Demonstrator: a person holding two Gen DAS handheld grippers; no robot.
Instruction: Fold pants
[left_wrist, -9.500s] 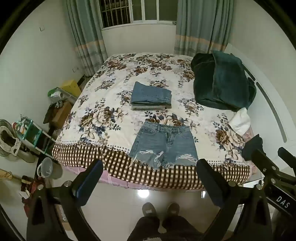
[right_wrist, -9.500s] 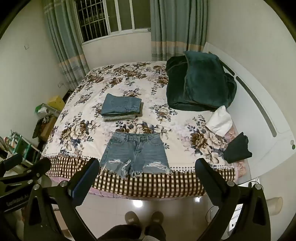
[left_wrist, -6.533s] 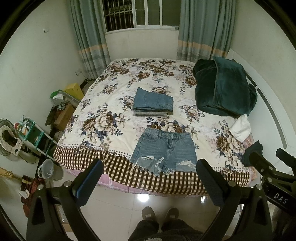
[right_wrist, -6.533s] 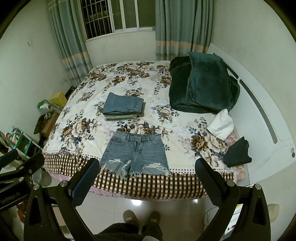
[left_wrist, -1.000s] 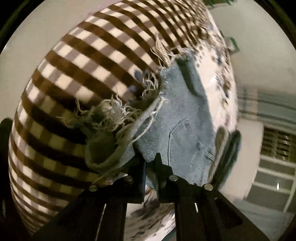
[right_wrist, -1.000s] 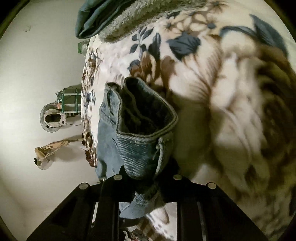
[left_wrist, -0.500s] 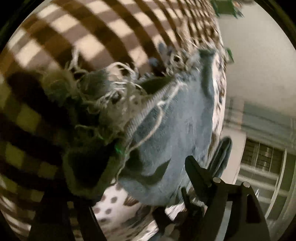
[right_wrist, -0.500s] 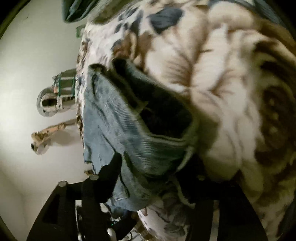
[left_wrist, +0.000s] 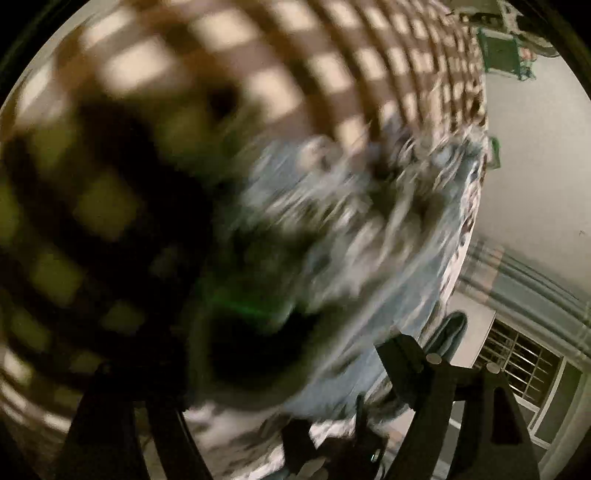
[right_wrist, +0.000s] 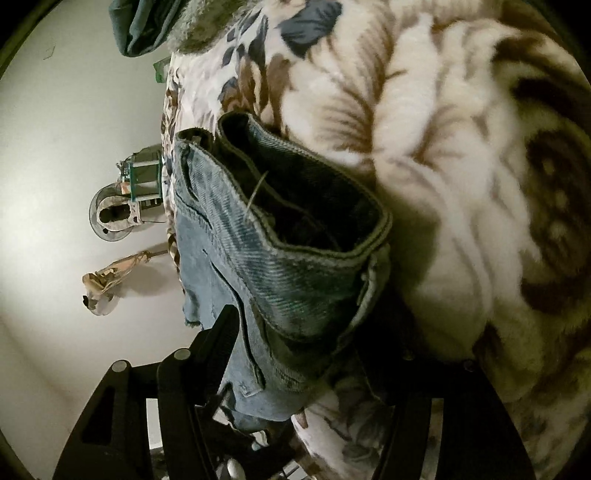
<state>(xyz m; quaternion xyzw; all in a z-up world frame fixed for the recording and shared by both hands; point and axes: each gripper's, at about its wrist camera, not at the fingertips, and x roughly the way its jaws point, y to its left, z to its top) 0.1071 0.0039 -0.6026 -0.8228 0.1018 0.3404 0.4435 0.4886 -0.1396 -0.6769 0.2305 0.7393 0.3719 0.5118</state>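
One fold of the denim shorts (right_wrist: 280, 266) looks laid on the bed (right_wrist: 461, 155); both my left gripper (left_wrist: 273, 384) and right gripper (right_wrist: 317, 354) stand open, holding nothing, and further folds remain.

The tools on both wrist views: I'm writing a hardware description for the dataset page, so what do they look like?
Both are matte black. The right tool has flat angular fingers on struts with triangular cut-outs and round silver-grey pivot pins. The left tool looks the same build: a black wedge-shaped finger and pale round pins. No cables, sleeves or readable markings show; the left view is blurred.
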